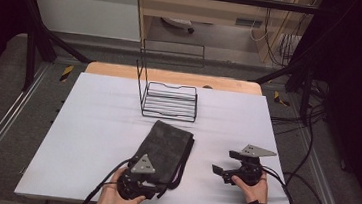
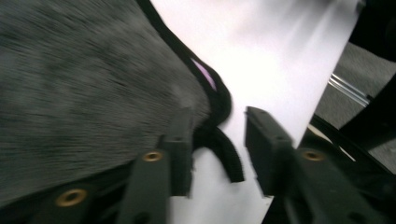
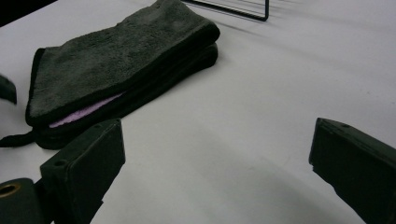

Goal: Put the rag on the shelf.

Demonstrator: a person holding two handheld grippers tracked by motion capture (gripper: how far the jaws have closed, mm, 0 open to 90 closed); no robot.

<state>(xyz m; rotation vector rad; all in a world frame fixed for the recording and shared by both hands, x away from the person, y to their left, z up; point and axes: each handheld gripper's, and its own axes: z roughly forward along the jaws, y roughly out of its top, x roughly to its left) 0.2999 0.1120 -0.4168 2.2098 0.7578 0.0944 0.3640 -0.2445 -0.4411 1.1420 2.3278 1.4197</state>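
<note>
Folded towel (image 1: 167,148), pink lining in claw views, left claw (image 2: 217,140) apart, right claw (image 3: 215,158) wide apart

The high view is dim at its left and right edges, while the white table (image 1: 95,139) catches even overhead light and shows soft shadows. The left gripper view is heavily motion-blurred, the dark towel (image 2: 84,88) streaked, the table glaring white. The right gripper view is sharper, with near jaws soft.
</note>
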